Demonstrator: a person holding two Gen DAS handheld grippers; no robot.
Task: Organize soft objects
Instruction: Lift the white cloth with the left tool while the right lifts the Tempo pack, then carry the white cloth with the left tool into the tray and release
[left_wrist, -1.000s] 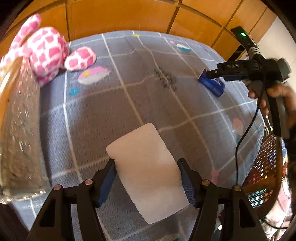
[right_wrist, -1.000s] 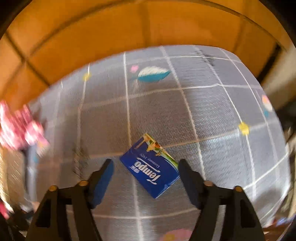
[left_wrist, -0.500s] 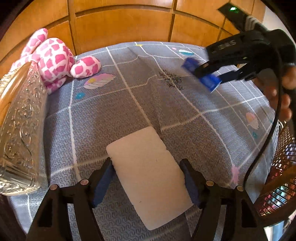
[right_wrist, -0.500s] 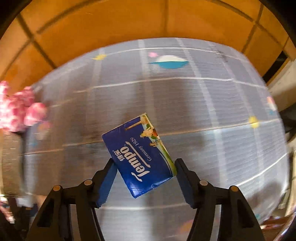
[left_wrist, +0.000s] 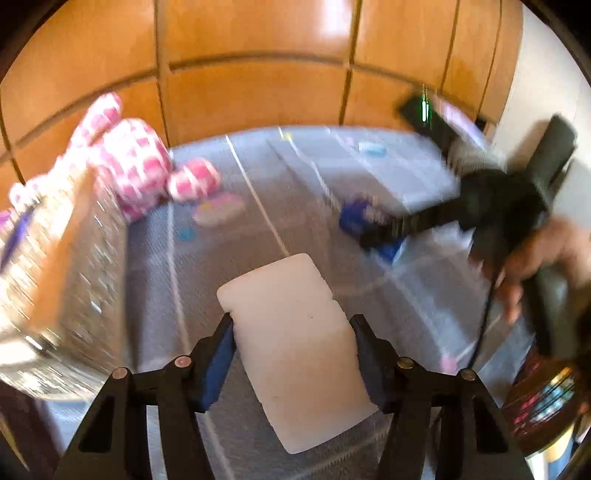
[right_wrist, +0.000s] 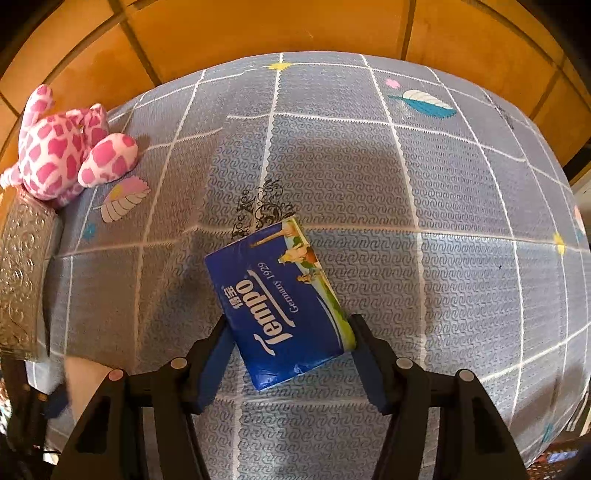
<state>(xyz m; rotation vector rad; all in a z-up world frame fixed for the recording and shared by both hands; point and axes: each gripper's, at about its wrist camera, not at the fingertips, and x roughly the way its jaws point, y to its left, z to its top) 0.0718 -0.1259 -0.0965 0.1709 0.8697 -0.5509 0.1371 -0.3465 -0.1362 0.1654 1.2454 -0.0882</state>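
L wrist view: left gripper (left_wrist: 291, 354) jaws closing, pads pressed on white pad (left_wrist: 295, 347), held above the bedsheet (left_wrist: 229, 280); pink plush (left_wrist: 136, 166) far left by headboard.
R wrist view: right gripper (right_wrist: 291, 354) clamped on tissue pack (right_wrist: 277, 299), over sheet centre.

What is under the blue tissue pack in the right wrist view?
Under the blue tissue pack, gripped by the right gripper, the grey checked bedsheet and a dark floral print show; the part directly beneath is covered.

Glossy plastic tissue pack (right_wrist: 284, 299); matt white sponge (left_wrist: 295, 343); embossed metal tin (right_wrist: 22, 273).
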